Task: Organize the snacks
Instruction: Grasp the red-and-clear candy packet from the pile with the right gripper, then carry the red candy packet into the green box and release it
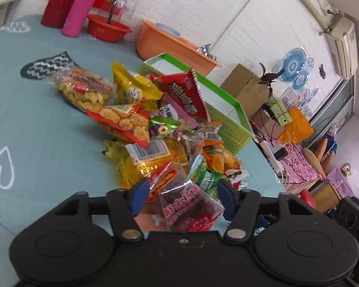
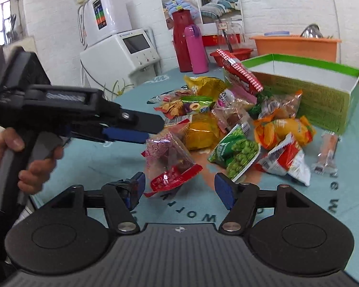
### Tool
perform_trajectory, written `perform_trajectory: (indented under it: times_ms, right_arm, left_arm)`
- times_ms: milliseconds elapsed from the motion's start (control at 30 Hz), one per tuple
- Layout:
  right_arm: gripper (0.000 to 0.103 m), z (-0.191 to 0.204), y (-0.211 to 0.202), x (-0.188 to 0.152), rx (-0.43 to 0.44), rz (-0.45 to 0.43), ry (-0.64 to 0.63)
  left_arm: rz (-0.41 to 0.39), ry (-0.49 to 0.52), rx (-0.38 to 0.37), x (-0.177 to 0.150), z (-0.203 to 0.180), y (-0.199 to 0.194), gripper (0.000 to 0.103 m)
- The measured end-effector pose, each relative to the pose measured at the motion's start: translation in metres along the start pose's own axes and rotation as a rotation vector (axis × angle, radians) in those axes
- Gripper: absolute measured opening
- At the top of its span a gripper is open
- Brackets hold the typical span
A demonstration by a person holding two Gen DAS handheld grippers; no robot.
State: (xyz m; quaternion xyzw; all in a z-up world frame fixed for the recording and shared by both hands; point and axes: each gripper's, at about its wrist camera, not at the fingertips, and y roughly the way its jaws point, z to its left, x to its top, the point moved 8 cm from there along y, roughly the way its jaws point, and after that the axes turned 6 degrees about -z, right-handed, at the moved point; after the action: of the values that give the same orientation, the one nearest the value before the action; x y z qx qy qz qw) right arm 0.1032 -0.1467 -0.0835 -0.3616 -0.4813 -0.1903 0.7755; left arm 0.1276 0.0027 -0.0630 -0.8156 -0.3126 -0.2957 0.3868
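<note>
Left tongs [image 1: 182, 197]: spread wide, lower centre of the left wrist view, a clear red-printed snack packet [image 1: 191, 206] lying between the blue pads, unpinched. In the right wrist view they enter from the left, level, hand [image 2: 24, 160] wrapped on the grip.
Right tongs [image 2: 179, 189]: wide, holding nothing, low over the teal surface [image 2: 347, 167].
Snack pile [image 1: 155, 124]: mid-frame, just beside the green box [image 2: 323, 91].
</note>
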Motion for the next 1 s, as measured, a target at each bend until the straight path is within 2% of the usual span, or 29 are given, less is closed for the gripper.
perform_trajectory:
  times_ms: [33, 133, 233, 333, 367, 400, 533, 567, 600, 633, 667, 767, 800, 833, 867, 967, 1000]
  right_arm:
    - [0.103, 0.000, 0.001, -0.001, 0.016, 0.002, 0.030]
    - [0.103, -0.002, 0.003, -0.005, 0.044, 0.018, 0.085]
    - [0.103, -0.005, 0.009, -0.007, 0.027, 0.034, 0.109]
    - [0.086, -0.007, 0.013, -0.008, 0.017, 0.035, 0.133]
    - [0.076, -0.008, 0.013, -0.009, 0.013, 0.034, 0.137]
    - [0.073, -0.009, 0.013, -0.009, 0.007, 0.031, 0.143]
    - [0.072, -0.016, 0.007, -0.009, -0.015, 0.025, 0.160]
    - [0.073, -0.018, 0.004, -0.010, -0.018, 0.026, 0.159]
    - [0.074, -0.020, 0.000, -0.009, -0.024, 0.022, 0.155]
    - [0.075, -0.021, -0.003, -0.009, -0.031, 0.016, 0.150]
    - [0.078, -0.023, -0.007, -0.009, -0.040, 0.006, 0.145]
    - [0.078, -0.026, -0.012, -0.007, -0.051, -0.009, 0.148]
    - [0.074, -0.026, -0.011, -0.007, -0.045, -0.009, 0.148]
    - [0.067, -0.026, -0.009, -0.007, -0.042, -0.005, 0.148]
    - [0.046, -0.026, -0.007, -0.009, -0.040, 0.000, 0.148]
    - [0.042, -0.029, -0.005, -0.006, -0.077, -0.009, 0.135]
    - [0.041, -0.030, -0.008, -0.001, -0.073, -0.028, 0.131]
  left_arm:
    - [0.012, -0.006, -0.008, -0.001, 0.002, 0.002, 0.044]
    - [0.032, -0.044, -0.029, -0.008, 0.008, 0.003, 0.044]
    - [0.040, -0.084, -0.034, -0.011, 0.014, 0.003, 0.045]
    - [0.055, -0.092, -0.048, -0.016, 0.015, 0.006, 0.046]
    - [0.068, -0.096, -0.056, -0.019, 0.014, 0.009, 0.045]
    - [0.085, -0.100, -0.060, -0.023, 0.015, 0.013, 0.045]
    - [0.076, -0.124, -0.092, -0.025, 0.013, 0.018, 0.045]
    - [0.076, -0.136, -0.098, -0.025, 0.013, 0.018, 0.050]
    - [0.066, -0.145, -0.099, -0.025, 0.013, 0.017, 0.060]
    - [0.060, -0.150, -0.097, -0.024, 0.013, 0.016, 0.080]
    - [0.053, -0.149, -0.100, -0.023, 0.013, 0.015, 0.083]
    - [0.052, -0.136, -0.102, -0.022, 0.009, 0.016, 0.082]
    - [0.058, -0.134, -0.105, -0.023, 0.007, 0.019, 0.080]
    - [0.070, -0.129, -0.108, -0.024, 0.006, 0.022, 0.069]
    - [0.081, -0.119, -0.117, -0.025, 0.003, 0.025, 0.051]
    - [0.087, -0.091, -0.111, -0.026, -0.004, 0.027, 0.028]
    - [0.072, -0.075, -0.111, -0.024, -0.009, 0.024, 0.026]
